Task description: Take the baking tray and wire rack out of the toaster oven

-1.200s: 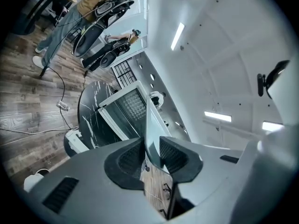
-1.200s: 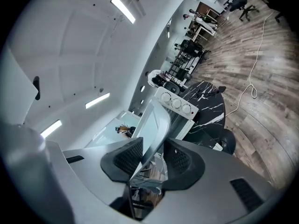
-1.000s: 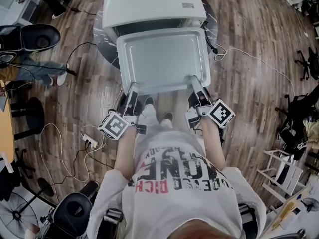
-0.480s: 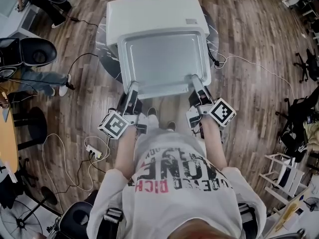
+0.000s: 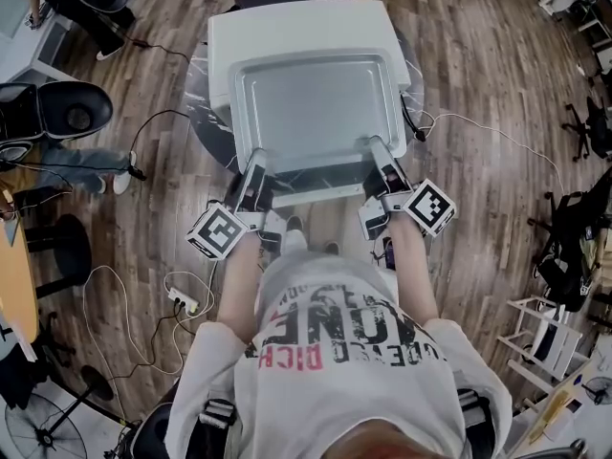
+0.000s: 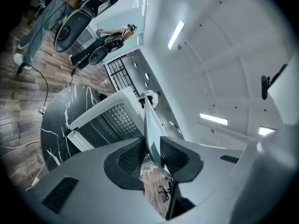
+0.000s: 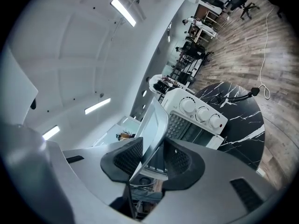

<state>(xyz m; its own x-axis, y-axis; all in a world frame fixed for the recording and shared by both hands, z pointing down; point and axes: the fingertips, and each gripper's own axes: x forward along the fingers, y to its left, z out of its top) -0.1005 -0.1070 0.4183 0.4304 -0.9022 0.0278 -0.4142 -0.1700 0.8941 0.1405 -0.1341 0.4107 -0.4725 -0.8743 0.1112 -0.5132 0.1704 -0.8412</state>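
A shallow grey baking tray [image 5: 311, 113] hangs level in the air, covering much of the white toaster oven [image 5: 287, 27]. My left gripper [image 5: 253, 178] grips the tray's near left rim, and its jaws are opening slightly with the rim [image 6: 150, 125] still between the pads. My right gripper [image 5: 378, 165] is shut on the near right rim [image 7: 156, 120]. Both gripper views look past the tray's edge to the oven [image 6: 107, 120] [image 7: 194, 115] ahead, its front showing a mesh pattern. I cannot make out the wire rack.
The oven stands on a round black marble table [image 5: 206, 103] [image 7: 243, 111]. Cables and a power strip [image 5: 186, 299] lie on the wood floor at my left. Another cable [image 5: 478, 122] runs off to the right. Office chairs [image 5: 67, 113] stand at far left.
The tray, held by both grippers, now overlaps more of the oven's top in the head view. Both hands moved with it, keeping their hold.
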